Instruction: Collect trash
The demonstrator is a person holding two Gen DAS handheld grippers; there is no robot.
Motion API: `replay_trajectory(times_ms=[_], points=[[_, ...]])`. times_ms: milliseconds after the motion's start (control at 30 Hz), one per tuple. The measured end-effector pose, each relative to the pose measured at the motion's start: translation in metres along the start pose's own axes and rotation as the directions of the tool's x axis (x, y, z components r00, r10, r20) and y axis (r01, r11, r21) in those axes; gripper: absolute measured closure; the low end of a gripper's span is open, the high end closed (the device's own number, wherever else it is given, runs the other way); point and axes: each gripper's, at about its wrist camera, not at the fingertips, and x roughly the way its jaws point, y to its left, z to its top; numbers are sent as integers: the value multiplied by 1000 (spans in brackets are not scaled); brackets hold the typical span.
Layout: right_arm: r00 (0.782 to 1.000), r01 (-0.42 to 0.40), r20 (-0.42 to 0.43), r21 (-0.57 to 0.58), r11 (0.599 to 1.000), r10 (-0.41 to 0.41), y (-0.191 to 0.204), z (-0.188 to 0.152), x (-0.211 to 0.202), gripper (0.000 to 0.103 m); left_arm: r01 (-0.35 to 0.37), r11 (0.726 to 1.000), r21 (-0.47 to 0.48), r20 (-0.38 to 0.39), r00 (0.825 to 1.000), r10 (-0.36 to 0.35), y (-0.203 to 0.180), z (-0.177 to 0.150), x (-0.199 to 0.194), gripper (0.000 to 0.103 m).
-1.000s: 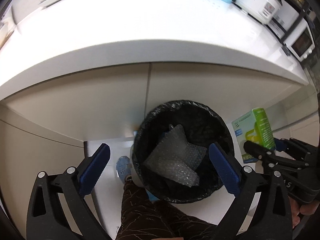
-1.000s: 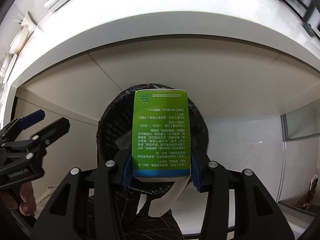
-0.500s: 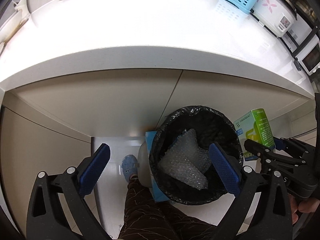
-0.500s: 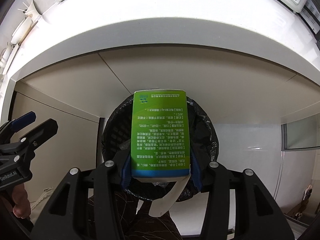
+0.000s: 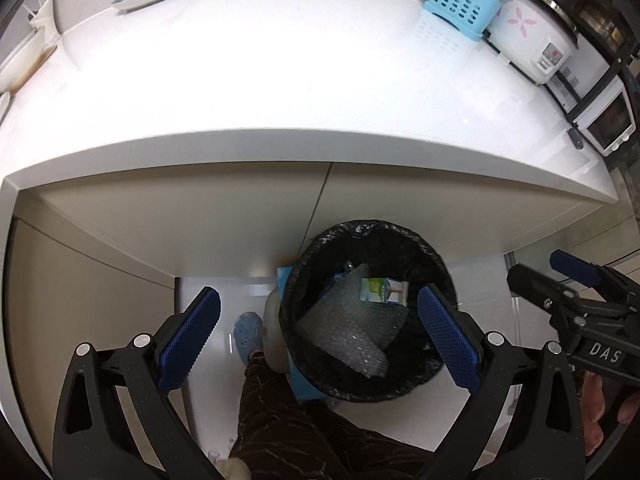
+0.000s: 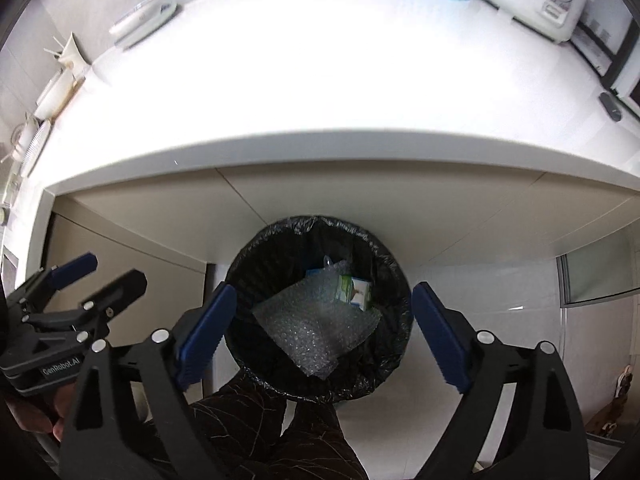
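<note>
Green carton lies inside the black-lined bin, on top of a bubble wrap sheet, toward the far-right part of the bin. In the left wrist view the carton lies on its side, long axis roughly left-right, green end to the left, white end to the right, slightly tilted. Exact facing of its top cannot be told at this size.

Right gripper hangs over the bin, jaws wide and opening, nothing between the blue pads; only the bin shows in the gap below. Left gripper also spread wide, empty, above the bin rim.

Bin stands on the floor under the edge of a white counter. A person's dark patterned trouser leg and a blue shoe are just beside the bin. Blue basket and rice cooker stand at the back of the counter.
</note>
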Motion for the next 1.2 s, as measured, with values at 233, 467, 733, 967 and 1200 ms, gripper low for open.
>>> replay_trajectory(times_ms=[233,467,733,967,1200], points=[[996,11,84,-4,1000,-11,-7,-2,-72,10,4,1000,-19,47,999,-3,-12,1,-64,6],[994,13,105,9,1000,-14,-6,-21,-131,9,-25,1000,-14,73,997,26,-23,-9,-118,6],[990,76,121,18,997,-78,-4,-37,-152,9,-15,1000,14,88,996,13,-34,-24,-141,6],[990,87,107,26,996,-89,-7,-41,-153,9,-11,1000,23,65,998,10,-40,-30,-136,6],[991,87,103,27,996,-89,-9,-43,-153,9,-22,1000,21,66,998,20,-42,-32,-137,6]])
